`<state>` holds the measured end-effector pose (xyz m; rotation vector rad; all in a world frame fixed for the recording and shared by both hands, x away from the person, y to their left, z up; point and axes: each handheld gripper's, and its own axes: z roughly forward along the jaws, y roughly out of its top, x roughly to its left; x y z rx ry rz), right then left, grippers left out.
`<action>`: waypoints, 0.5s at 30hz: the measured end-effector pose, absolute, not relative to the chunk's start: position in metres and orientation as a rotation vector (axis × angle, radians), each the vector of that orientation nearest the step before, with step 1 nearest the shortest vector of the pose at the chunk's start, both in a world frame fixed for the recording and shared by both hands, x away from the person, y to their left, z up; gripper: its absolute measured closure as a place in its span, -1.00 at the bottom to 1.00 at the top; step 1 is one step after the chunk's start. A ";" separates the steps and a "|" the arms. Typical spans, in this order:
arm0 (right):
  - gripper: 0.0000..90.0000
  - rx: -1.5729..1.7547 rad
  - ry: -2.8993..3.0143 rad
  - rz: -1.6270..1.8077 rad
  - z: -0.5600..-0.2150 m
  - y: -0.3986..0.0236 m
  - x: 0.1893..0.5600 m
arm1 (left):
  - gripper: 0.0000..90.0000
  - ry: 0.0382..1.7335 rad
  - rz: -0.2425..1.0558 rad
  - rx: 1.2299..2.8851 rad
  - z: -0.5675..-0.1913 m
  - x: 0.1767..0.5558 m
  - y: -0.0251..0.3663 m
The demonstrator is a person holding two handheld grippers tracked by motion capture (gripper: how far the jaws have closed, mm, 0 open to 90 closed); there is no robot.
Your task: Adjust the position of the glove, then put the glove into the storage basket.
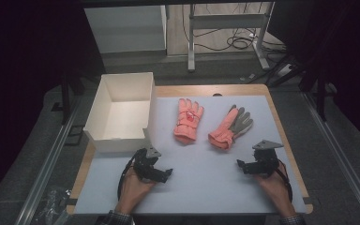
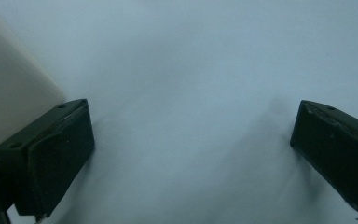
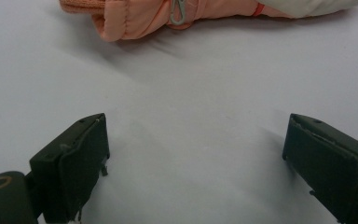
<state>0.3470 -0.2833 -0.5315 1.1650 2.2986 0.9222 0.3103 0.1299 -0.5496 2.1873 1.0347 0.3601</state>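
Two pink gloves lie on the desk [image 1: 192,187], one white box stands on it, and two claws are held over its near part, one in each of the person's hands. The left glove [image 1: 188,120] lies near the middle of the desk toward the far edge, back up, fingers pointing to the far edge and cuff toward the person. The right glove [image 1: 231,126] lies just beside it, apart from it, toward the right edge, turned so its grey palm shows, cuff pointing to the near left. The open white box [image 1: 120,110] sits at the far left corner, overhanging the left edge a little. The left claw [image 1: 167,173] hovers near the near edge, just in front of the box's near right corner, well apart from both gloves, which lie beyond it toward the far edge; in the left gripper view its jaws are spread wide over bare desk with nothing between them, the box wall at the left. The right claw [image 1: 240,164] hangs near the right edge, close to the cuff of the right glove [image 3: 168,14] but not touching it; in the right gripper view its jaws are spread wide, with bare surface between them and the glove lying just beyond.
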 end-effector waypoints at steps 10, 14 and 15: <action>-0.84 1.167 2.302 0.917 -0.531 -0.283 0.347 | -1.00 1.045 0.370 2.184 -0.550 0.309 0.129; -0.84 1.168 2.304 0.920 -0.531 -0.283 0.347 | -1.00 1.046 0.367 2.184 -0.550 0.310 0.129; -0.84 1.168 2.304 0.921 -0.531 -0.283 0.347 | -1.00 1.046 0.367 2.183 -0.550 0.310 0.129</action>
